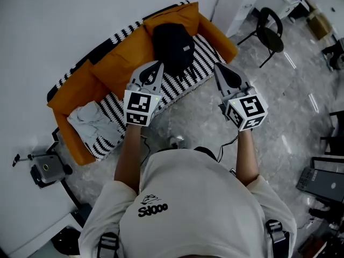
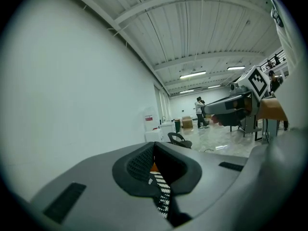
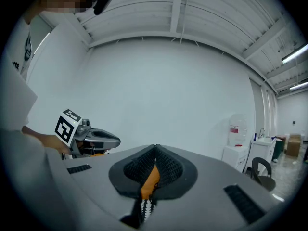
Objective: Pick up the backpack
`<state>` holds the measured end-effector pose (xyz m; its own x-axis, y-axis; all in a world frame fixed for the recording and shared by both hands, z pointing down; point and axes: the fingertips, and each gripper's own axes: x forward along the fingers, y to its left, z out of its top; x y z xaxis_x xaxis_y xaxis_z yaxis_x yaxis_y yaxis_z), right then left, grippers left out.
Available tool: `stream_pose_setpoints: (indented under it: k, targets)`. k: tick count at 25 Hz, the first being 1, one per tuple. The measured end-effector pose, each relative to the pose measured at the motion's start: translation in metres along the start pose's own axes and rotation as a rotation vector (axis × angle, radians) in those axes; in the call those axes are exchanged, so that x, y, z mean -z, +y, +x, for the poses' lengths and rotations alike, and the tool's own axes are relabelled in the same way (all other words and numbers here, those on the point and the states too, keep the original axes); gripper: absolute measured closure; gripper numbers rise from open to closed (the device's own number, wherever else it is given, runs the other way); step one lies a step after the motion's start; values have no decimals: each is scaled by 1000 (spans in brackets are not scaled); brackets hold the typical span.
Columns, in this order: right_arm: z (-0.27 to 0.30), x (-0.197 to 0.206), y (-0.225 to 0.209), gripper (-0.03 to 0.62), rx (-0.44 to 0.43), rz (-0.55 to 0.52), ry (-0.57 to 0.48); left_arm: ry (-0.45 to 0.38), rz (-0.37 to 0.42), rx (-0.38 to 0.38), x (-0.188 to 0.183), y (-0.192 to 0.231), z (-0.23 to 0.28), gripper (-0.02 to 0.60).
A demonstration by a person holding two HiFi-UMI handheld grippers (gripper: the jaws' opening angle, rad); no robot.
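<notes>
Overhead, backpack (image 1: pixel 173 46): black, sitting on the orange sofa (image 1: pixel 221 37), leaning against the back cushions.
Head view, grippers: left gripper (image 1: pixel 156 67) and right gripper (image 1: pixel 220 69) held out side by side toward the sofa (neither touches the backpack).
Left gripper view: jaws closed tip to tip, nothing between them; striped seat cover (image 2: pixel 163 196) shows below.
Right gripper view: jaws pressed together, empty; a sliver of sofa orange shows behind.

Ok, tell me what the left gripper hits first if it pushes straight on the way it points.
Most likely the black backpack on the sofa: the shut left gripper aims at its lower edge. Depth is unclear, so it could meet the striped seat first.
</notes>
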<state>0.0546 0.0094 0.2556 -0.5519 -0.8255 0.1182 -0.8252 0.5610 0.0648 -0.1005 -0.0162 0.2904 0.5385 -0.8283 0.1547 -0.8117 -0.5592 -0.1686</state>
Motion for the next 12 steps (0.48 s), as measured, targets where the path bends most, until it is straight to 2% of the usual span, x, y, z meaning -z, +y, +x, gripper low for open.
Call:
stream_pose_setpoints:
  k: [7, 12]
  targets:
    - [35, 7, -20, 562, -22, 2, 14, 27, -15, 28, 11, 14, 38, 561]
    - [69, 13, -45, 562, -39, 14, 15, 56, -22, 17, 21, 30, 70, 561]
